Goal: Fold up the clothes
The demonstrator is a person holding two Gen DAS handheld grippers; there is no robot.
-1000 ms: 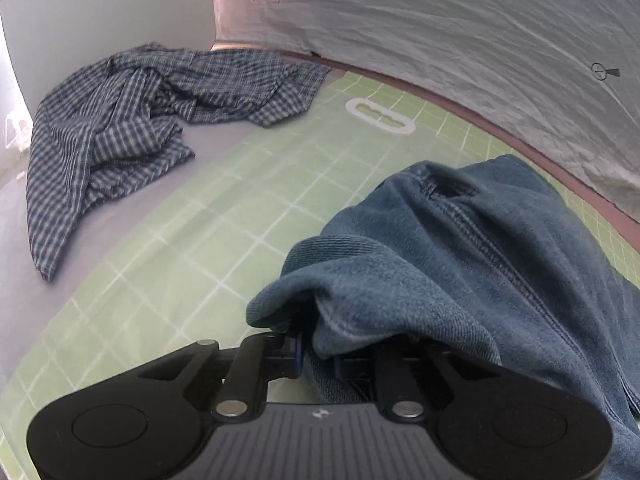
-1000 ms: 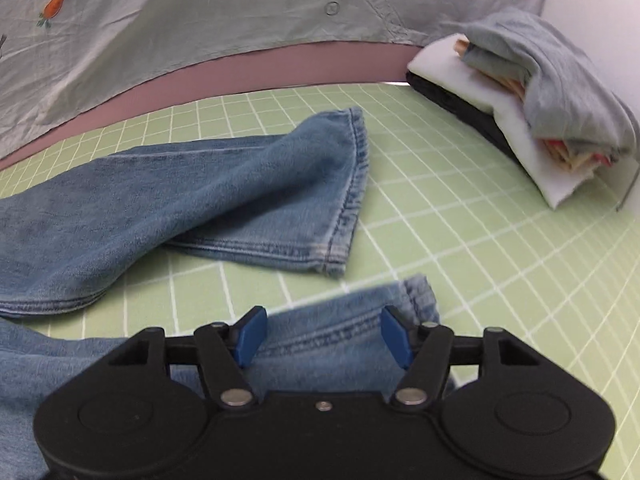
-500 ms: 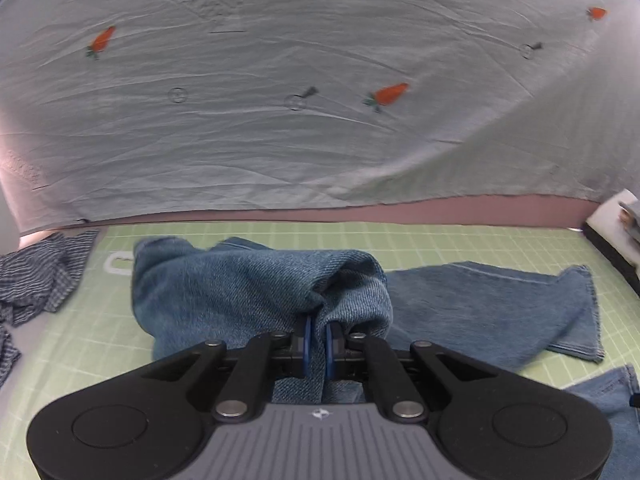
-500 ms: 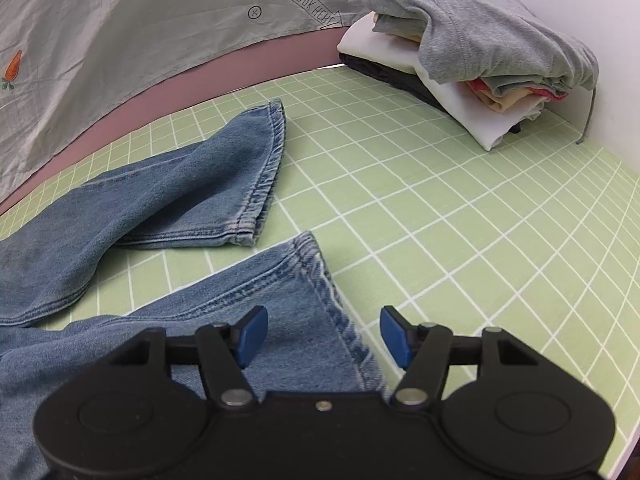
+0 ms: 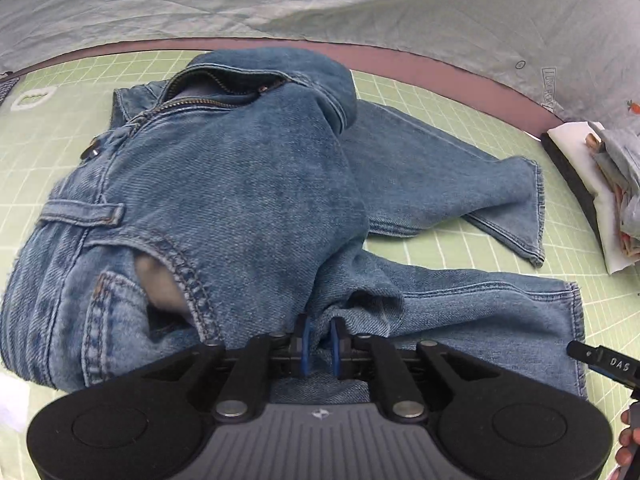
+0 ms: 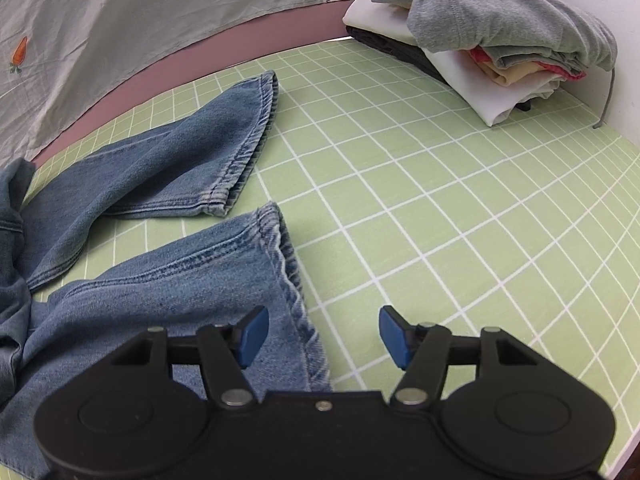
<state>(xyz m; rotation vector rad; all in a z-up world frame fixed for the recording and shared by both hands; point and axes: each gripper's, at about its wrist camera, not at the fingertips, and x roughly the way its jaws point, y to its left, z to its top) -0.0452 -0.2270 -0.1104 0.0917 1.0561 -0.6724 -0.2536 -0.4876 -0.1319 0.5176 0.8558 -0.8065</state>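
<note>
I read the left hand-held gripper [image 5: 319, 344] as closed: its blue pads [image 5: 306, 344] stand almost together with a fold of denim pinched between them. The material belongs to the jeans [image 5: 240, 200], which lie on the green gridded mat [image 6: 440, 220] covering the desk. In the left wrist view the waist section is bunched up directly ahead of the gripper, with the open zipper [image 5: 188, 102], a metal button [image 5: 91, 151], a belt loop [image 5: 80, 213] and a front pocket opening [image 5: 160, 284] facing the camera. Both legs extend to the right, the far leg lying flat near the back edge of the mat, the near leg running just in front of the gripper.

I read the right hand-held gripper [image 6: 324, 338] as wide open and holding nothing. Its left blue pad [image 6: 252, 336] is over the hem of the near leg [image 6: 288, 280]; its right pad is over bare mat. Whether either pad touches the surface I cannot tell. The hem of the far leg [image 6: 256, 136] lies just beyond, apart from the near one.

A stack of folded clothes [image 6: 500, 40], topped by a grey garment, sits at the far right corner of the mat, well apart from the jeans. A grey sheet with carrot prints [image 6: 120, 20] hangs behind the desk.
</note>
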